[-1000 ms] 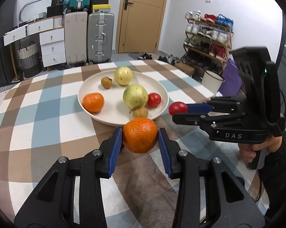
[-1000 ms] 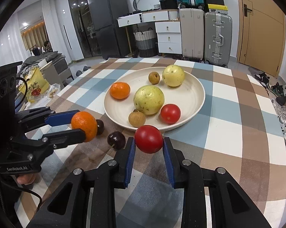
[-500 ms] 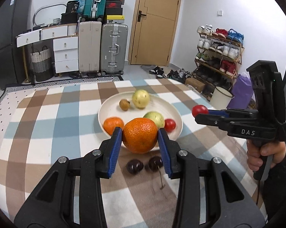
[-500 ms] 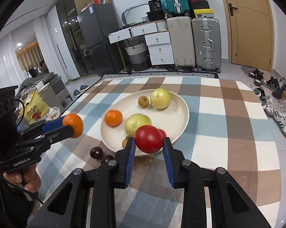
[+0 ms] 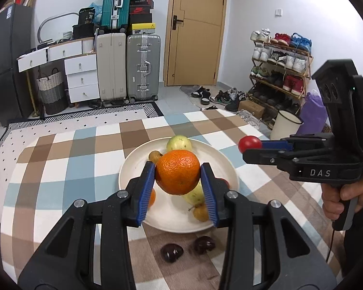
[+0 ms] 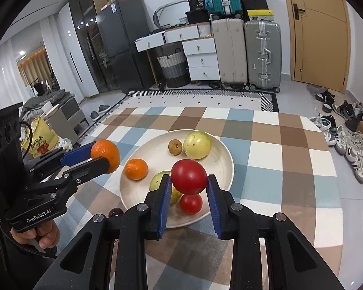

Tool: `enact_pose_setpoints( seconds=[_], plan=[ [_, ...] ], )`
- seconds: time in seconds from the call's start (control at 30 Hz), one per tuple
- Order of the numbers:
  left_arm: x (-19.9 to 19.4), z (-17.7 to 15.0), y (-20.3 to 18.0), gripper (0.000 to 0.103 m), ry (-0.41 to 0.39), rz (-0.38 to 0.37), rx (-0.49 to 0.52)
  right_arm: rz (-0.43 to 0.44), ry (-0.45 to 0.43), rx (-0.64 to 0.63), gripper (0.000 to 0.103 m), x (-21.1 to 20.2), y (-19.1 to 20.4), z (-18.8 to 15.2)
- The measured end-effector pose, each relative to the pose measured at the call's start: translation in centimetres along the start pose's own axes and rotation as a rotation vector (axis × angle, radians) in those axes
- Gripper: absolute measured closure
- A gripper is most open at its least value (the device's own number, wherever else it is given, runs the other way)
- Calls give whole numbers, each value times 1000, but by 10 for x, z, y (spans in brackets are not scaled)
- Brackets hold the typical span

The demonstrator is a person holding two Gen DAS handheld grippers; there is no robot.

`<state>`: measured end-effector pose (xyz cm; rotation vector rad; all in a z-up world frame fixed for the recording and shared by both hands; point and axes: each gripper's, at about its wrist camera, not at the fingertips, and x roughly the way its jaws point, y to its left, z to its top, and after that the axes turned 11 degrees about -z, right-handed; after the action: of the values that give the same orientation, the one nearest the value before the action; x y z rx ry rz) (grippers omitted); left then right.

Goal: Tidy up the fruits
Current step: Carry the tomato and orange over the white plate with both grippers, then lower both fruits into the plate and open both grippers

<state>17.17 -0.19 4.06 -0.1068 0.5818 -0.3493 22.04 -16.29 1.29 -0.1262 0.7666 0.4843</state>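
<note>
The left gripper [image 5: 178, 181] was clamped on an orange [image 5: 178, 175], its blue pads pressed against both sides of the fruit, which hung in the air. The right gripper [image 6: 188, 183] likewise pinched a tomato [image 6: 188, 176] between its pads, off the table.

Just below and ahead of the left gripper, two dark cherries [image 5: 173, 253] lay on the checked tablecloth [image 5: 60, 169], short of the plate [image 5: 133, 169] and not yet gathered. From the right wrist view only one of them showed, down to the left of the fingers.

Beyond both grippers sat the plate. Directly under the held tomato lay a second tomato [image 6: 190, 204], with a green fruit [image 6: 158, 181] to its left, partly hidden by the left finger. Further left was a second orange [image 6: 136, 169]. At the far side of the plate were a small brown fruit [image 6: 175, 147] and a larger yellow-green fruit [image 6: 197, 145] beside it. The left view also showed another small brownish fruit [image 5: 200, 213] near the plate's close edge.

By my reading, the job was well along: six fruits were already on the plate, and two more were held near it, ready to be set down. What remained was lowering the orange and the tomato into free spots on the plate, then collecting the two cherries from the cloth.
</note>
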Motion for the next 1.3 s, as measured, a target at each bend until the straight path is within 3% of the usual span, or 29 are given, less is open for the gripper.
enact_pose_setpoints(
  seconds=[0.3, 0.53, 1.0, 1.23, 1.3],
  plan=[
    [36, -1, 29, 67, 21, 3, -55, 10, 53, 7, 73, 41, -12, 6],
    [60, -14, 41, 67, 74, -2, -71, -15, 101, 9, 73, 67, -14, -7],
    [74, -22, 42, 67, 104, -5, -55, -30, 100, 13, 73, 79, -10, -11],
    [63, -18, 40, 67, 86, -23, -61, -49, 44, 2, 73, 64, -4, -6],
    [54, -16, 38, 64, 75, -14, -59, -54, 26, 1, 68, 54, -1, -5]
  ],
)
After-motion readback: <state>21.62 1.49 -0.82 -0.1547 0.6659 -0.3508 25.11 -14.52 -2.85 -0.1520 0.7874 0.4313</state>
